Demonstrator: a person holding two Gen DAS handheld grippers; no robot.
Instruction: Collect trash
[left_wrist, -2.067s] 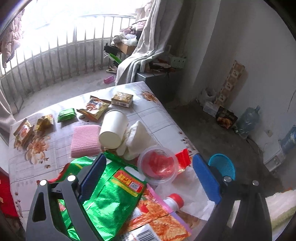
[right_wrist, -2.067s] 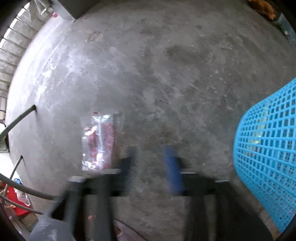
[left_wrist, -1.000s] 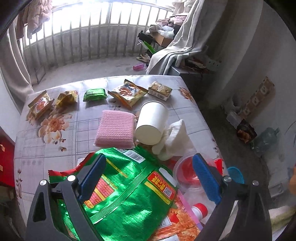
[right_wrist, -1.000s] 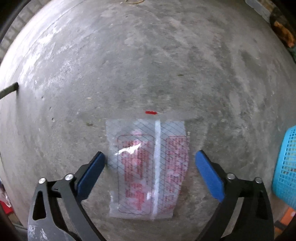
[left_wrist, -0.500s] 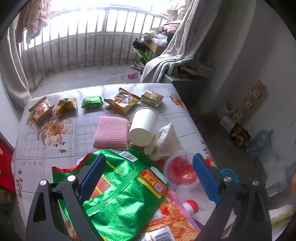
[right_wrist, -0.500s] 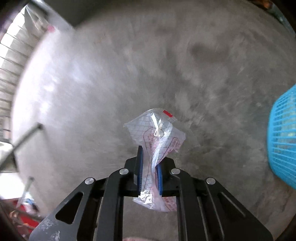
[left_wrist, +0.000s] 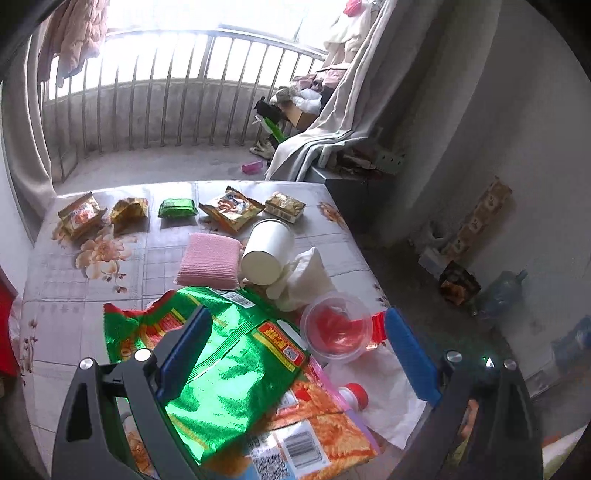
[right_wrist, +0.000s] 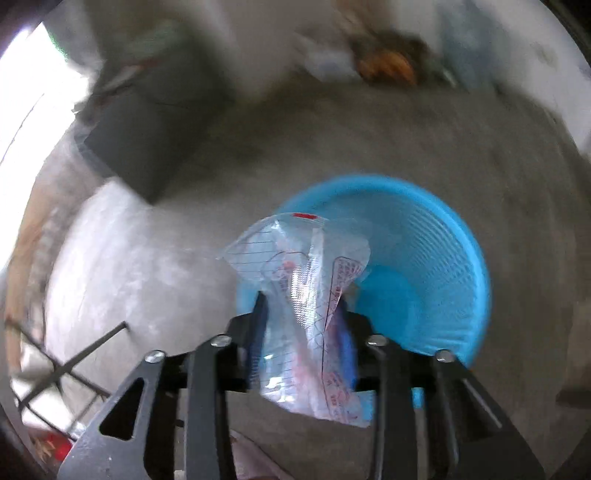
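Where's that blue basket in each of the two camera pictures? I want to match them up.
Left wrist view: the blue basket is not visible; the cluttered table fills most of the picture.
Right wrist view: blue basket at centre-right, standing on the floor, partly behind the clear wrapper.
Shared landmark: the grey concrete floor.

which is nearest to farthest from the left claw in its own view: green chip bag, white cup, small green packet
1. green chip bag: right under the left claw, between its fingers.
2. white cup: mid-table, on its side beside the pink cloth.
3. small green packet: in the far row near the table's back edge.
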